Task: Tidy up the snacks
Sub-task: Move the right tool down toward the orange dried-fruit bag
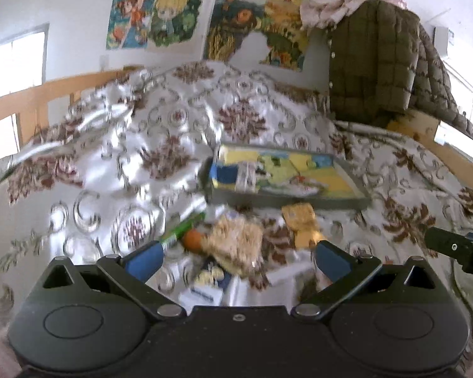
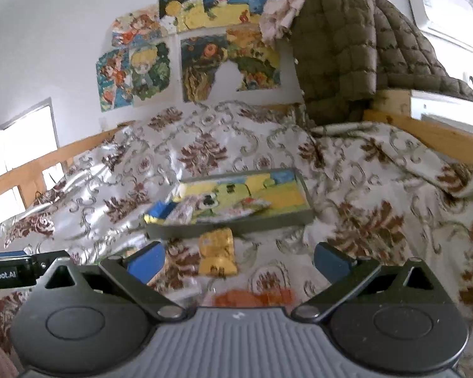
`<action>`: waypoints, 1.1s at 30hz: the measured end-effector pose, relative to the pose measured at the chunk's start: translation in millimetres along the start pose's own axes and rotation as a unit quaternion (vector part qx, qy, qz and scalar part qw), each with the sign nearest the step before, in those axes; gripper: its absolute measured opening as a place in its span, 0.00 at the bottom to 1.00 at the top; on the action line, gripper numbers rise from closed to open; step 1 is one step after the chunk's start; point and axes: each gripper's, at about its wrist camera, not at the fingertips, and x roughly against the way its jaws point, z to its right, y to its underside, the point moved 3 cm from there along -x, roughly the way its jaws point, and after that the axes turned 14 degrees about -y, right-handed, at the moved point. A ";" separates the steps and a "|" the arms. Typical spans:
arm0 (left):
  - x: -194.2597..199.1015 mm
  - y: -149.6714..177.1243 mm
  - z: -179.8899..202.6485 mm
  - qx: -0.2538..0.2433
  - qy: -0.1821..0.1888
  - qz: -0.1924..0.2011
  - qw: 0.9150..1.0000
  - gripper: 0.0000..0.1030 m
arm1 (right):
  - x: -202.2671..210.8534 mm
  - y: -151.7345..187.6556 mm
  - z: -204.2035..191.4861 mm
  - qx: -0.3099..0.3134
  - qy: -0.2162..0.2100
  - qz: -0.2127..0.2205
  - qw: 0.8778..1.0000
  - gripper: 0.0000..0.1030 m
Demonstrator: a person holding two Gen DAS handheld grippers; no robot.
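Both my tongs gape empty: left tongs (image 1: 236, 260) straddle the beige snack bag (image 1: 236, 242); yellow packet (image 2: 217, 253) lies between right tongs (image 2: 239, 260), before the tray (image 2: 236, 225).

Left gripper (image 1: 238, 256) open above bedspread (image 1: 110, 163). Oat-coloured snack pack (image 1: 236, 239), yellow packet (image 1: 302, 223) lie just before the tray (image 1: 356, 201).

tray (image 1: 347, 202): grey, some packets inside | loose snacks (image 1: 236, 245): blurred, perhaps five, just before it
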 end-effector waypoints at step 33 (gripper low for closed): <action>-68.3 37.4 66.8 -0.137 0.106 -0.171 0.970 0.99 | -52.5 34.9 36.6 -0.102 0.006 -0.236 0.966 1.00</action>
